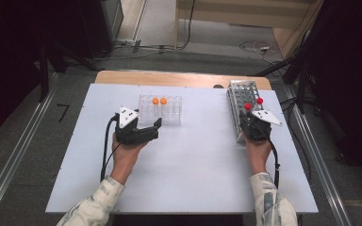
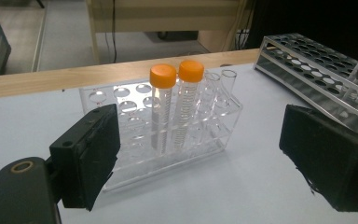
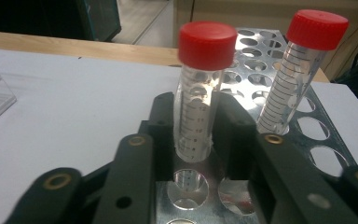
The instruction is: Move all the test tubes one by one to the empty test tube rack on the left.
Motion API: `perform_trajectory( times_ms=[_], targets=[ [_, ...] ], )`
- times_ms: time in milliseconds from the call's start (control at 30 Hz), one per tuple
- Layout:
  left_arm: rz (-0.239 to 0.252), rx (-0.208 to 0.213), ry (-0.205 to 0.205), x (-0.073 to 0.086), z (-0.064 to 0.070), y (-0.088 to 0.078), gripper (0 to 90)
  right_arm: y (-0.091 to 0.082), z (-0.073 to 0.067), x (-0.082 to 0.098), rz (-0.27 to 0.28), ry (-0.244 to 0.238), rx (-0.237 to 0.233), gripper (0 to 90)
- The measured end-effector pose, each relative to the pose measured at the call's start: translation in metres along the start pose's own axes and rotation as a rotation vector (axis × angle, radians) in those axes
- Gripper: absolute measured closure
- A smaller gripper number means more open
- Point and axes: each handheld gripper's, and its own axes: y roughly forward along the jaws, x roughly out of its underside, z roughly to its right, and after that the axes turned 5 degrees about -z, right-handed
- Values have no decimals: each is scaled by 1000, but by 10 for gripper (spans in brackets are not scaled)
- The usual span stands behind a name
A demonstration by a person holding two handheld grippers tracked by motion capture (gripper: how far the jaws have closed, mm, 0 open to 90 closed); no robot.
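My right gripper (image 1: 251, 118) is shut on a clear tube with a red cap (image 3: 200, 84), which stands upright over the near end of the metal rack (image 3: 326, 154). The pads (image 3: 230, 135) press on its lower half, and its bottom end is hidden between them. A second red-capped tube (image 3: 293, 84) leans in a hole just to the right. My left gripper (image 1: 156, 129) is open and holds nothing. It lies low on the table and faces the clear plastic rack (image 2: 121, 93), where two orange-capped tubes (image 2: 163, 107) stand side by side.
The metal rack (image 1: 242, 94) runs along the right side of the white table (image 1: 188, 169) and has several free holes. The clear rack (image 1: 172, 115) sits at the centre back. A wooden strip (image 1: 169, 77) borders the far edge. Cables trail from both grippers.
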Motion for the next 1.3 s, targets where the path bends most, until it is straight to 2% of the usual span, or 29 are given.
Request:
perform_trajectory(
  times_ms=[233,400,633,900,1100,1300],
  targets=[
    [3,-1,-5,0,-1,-1,127,-9,2,-8,37,-1,-2,711],
    [0,-5,-5,0,-1,-1,127,-20,2,-22,62,-29,0,711],
    [5,-4,-17,-1,-1,-2,126,-38,-1,-35,110,-40,-15,712],
    [2,0,-22,-2,-1,-3,128,-48,-22,-36,132,-71,-79,712],
    [17,-2,-30,-3,0,-6,128,-47,-40,-36,134,-83,-130,713],
    [13,6,-29,-3,0,-6,128,-44,-62,-34,126,-103,-171,713]
  ],
)
